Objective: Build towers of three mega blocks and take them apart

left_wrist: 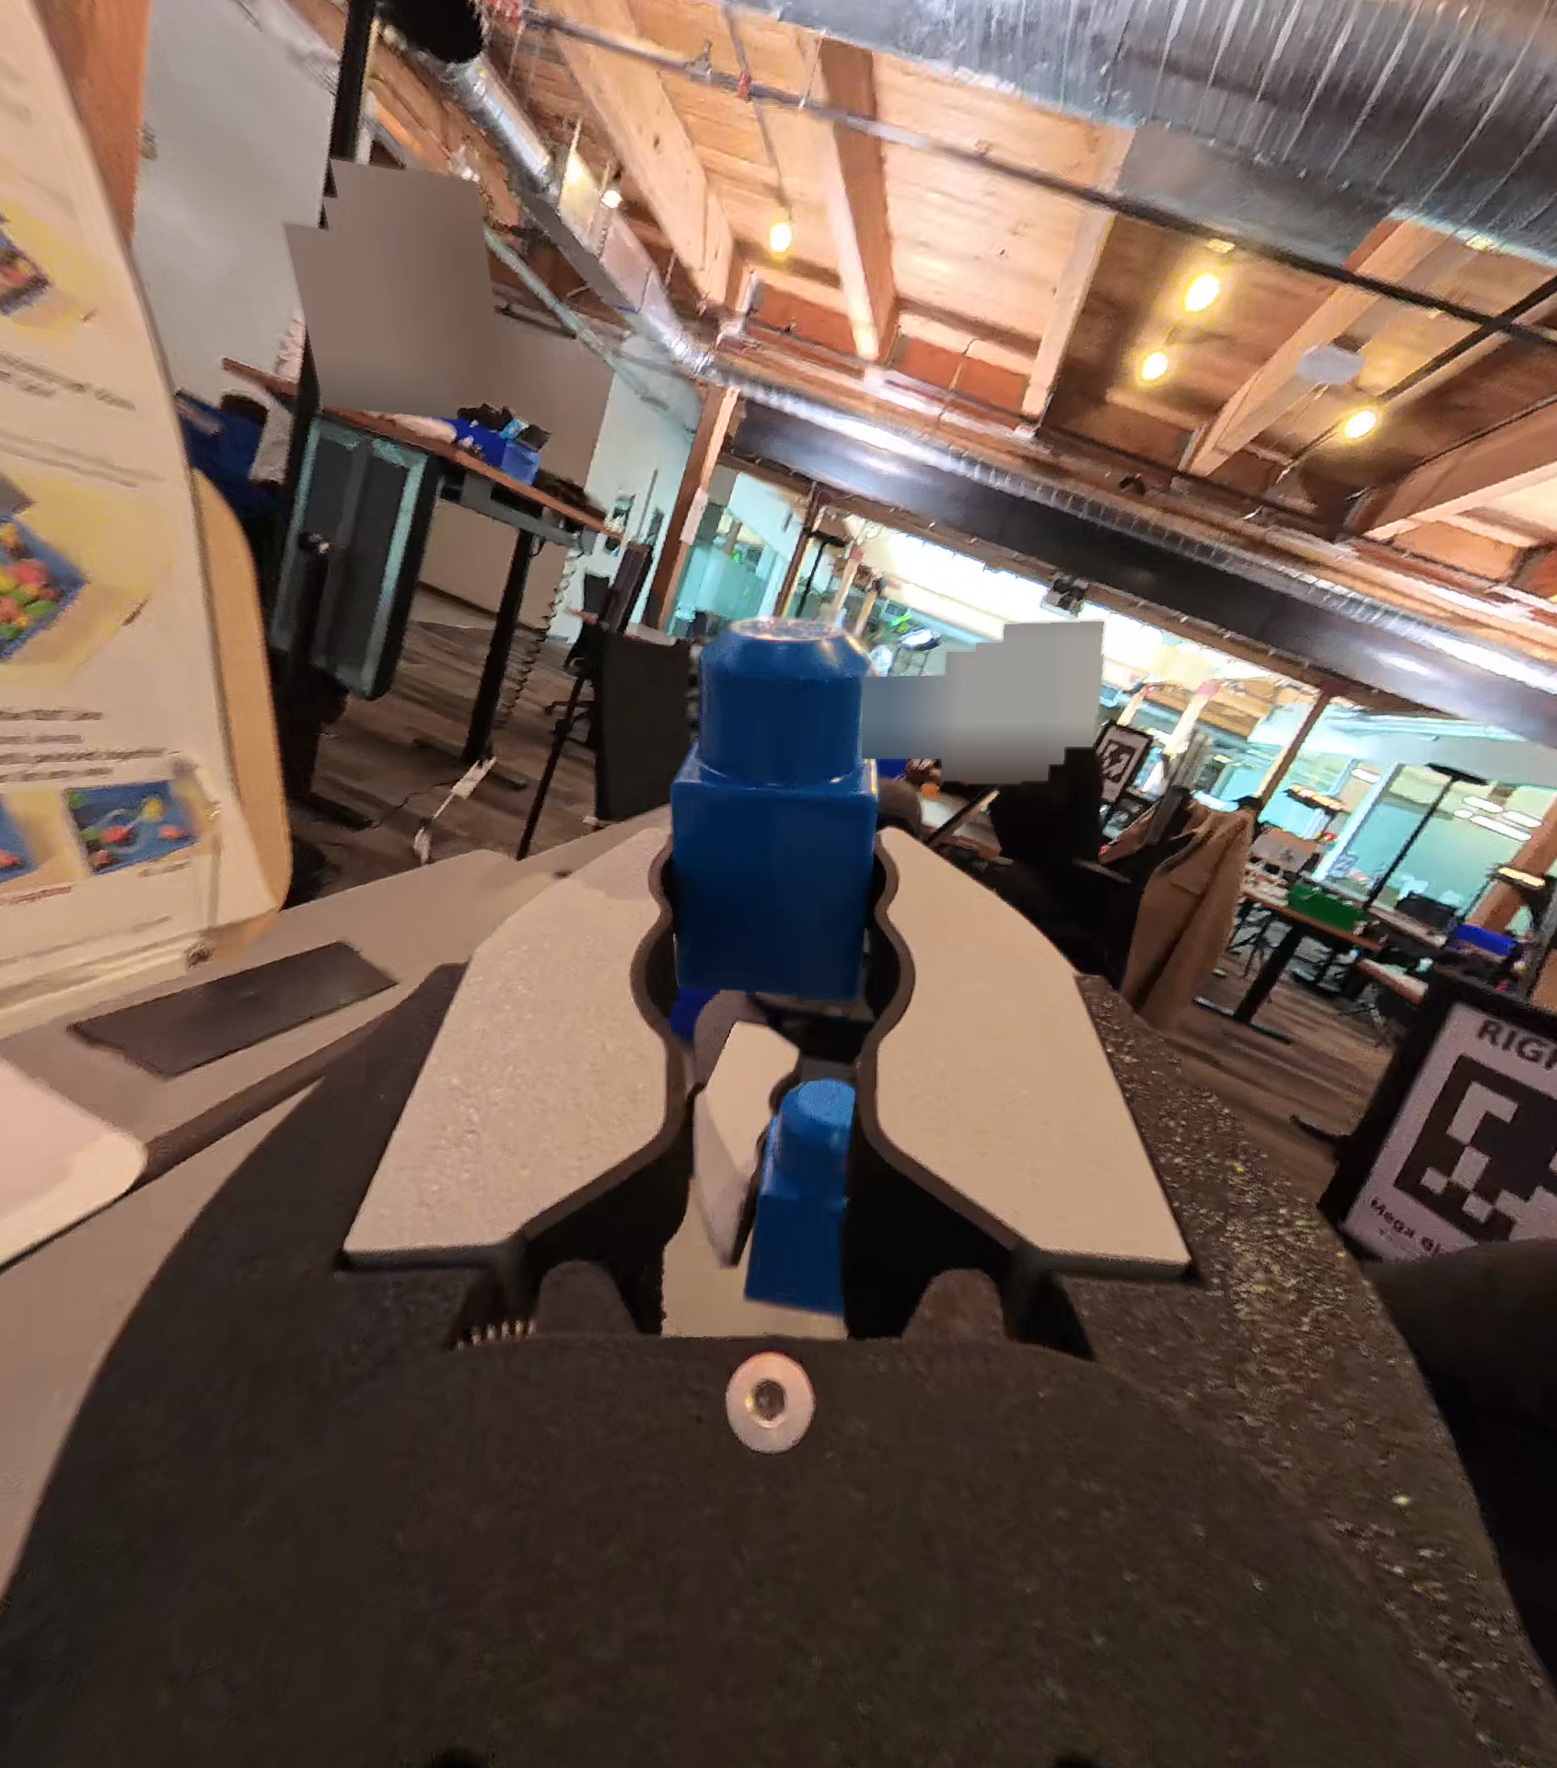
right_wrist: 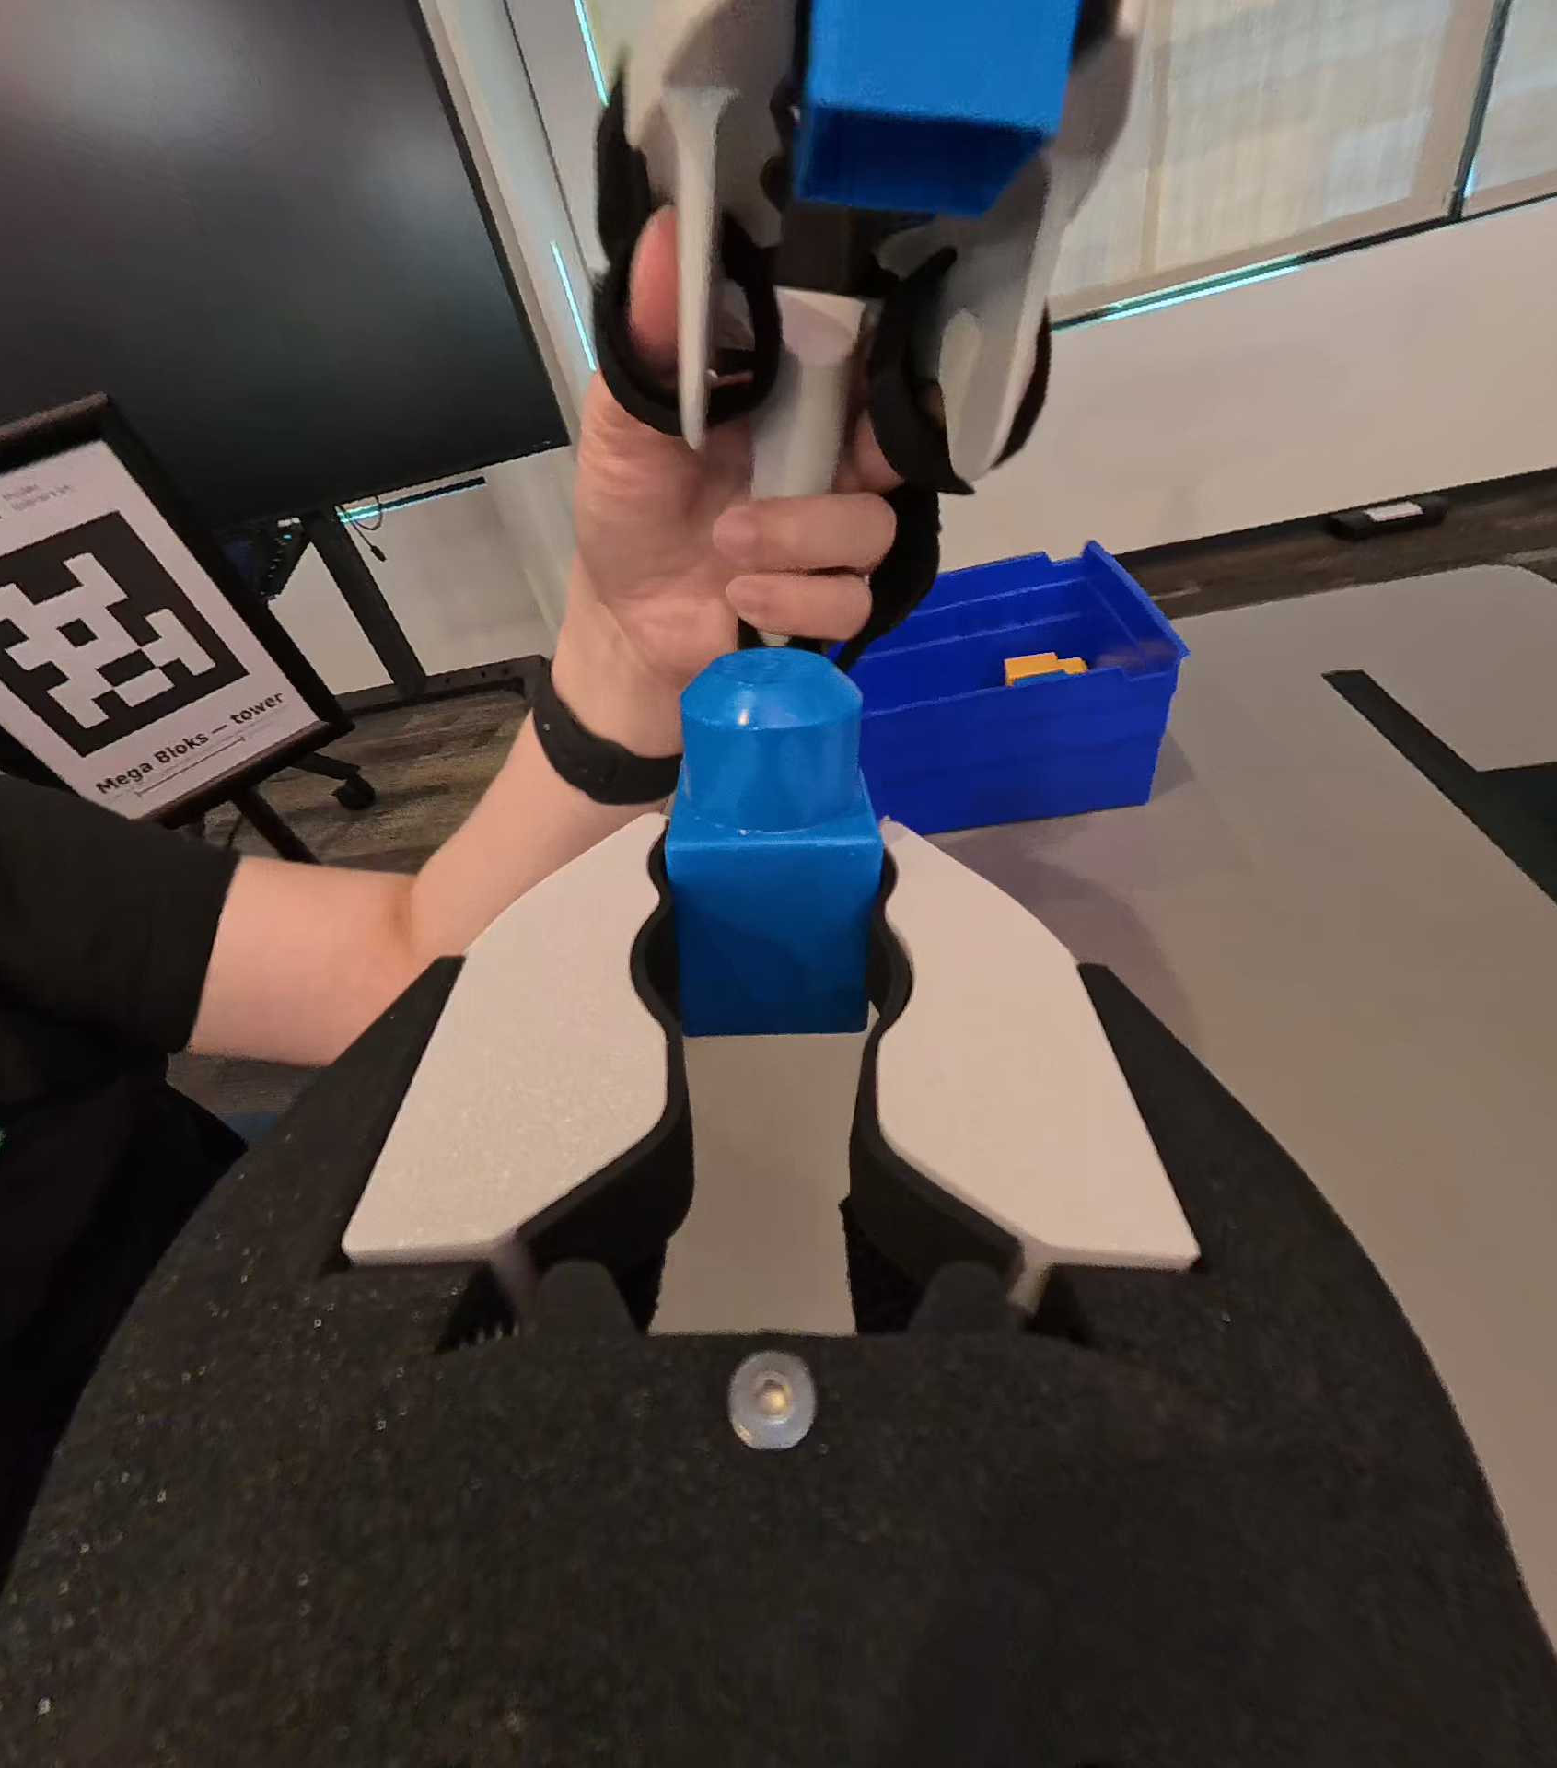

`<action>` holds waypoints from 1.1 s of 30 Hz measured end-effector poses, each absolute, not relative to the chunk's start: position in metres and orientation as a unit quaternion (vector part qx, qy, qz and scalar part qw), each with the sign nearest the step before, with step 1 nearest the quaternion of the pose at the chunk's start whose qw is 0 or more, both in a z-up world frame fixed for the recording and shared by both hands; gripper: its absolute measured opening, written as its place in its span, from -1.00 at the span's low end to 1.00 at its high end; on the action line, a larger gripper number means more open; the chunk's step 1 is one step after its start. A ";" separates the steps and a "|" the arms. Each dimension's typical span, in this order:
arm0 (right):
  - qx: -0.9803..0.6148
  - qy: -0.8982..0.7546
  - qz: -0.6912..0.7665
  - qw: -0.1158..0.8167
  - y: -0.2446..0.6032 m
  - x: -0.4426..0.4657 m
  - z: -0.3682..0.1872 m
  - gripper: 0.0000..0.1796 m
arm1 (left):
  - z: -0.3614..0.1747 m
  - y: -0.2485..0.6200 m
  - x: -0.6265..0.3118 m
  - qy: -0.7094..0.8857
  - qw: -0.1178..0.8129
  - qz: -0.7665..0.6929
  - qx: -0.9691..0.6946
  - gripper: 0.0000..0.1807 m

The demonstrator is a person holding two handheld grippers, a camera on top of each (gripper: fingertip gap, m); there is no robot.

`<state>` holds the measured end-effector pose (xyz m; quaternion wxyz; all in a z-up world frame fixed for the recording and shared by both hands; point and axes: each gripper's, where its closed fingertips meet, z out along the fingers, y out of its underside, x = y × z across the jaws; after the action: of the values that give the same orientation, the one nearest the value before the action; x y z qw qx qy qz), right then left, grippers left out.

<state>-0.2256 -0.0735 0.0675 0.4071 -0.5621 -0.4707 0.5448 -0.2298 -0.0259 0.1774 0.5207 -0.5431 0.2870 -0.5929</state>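
Observation:
My left gripper (left_wrist: 774, 866) is shut on a blue mega block (left_wrist: 769, 823), stud pointing away, held up in the air. Through the gap below it I see a second blue block (left_wrist: 803, 1196) beside a white finger (left_wrist: 731, 1148) of the other gripper. My right gripper (right_wrist: 769, 861) is shut on that second blue block (right_wrist: 769, 918), stud up. In the right wrist view the left gripper (right_wrist: 899, 163) is above, held by a hand (right_wrist: 659, 555), with its blue block's (right_wrist: 932, 105) open underside facing down. The two blocks are apart.
A blue bin (right_wrist: 1013, 756) on the grey table (right_wrist: 1329, 957) holds a yellow block (right_wrist: 1042, 668). A framed marker sign (right_wrist: 95, 631) stands at the left, and another (left_wrist: 1520, 1138) at the right. An instruction sheet (left_wrist: 18, 478) stands on the left. A black strip (left_wrist: 229, 1005) lies on the table.

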 end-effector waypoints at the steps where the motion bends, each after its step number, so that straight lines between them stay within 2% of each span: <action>1: -0.569 -0.468 0.540 0.408 -0.071 -0.221 0.067 -0.61 | 0.181 -0.028 -0.222 0.291 0.521 -0.601 -0.531 -0.61; 13: -0.589 -0.434 0.548 0.406 -0.064 -0.183 0.081 -0.61 | 0.149 -0.035 -0.176 0.330 0.490 -0.589 -0.551 -0.60; 33: -0.604 -0.437 0.513 0.425 -0.060 -0.179 0.079 -0.61 | 0.130 -0.048 -0.143 0.359 0.447 -0.589 -0.569 -0.60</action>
<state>-0.1789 -0.0601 0.0789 0.4252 -0.6044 -0.4366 0.5132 -0.1426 -0.0478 0.1301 0.4472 -0.5688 0.3591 -0.5895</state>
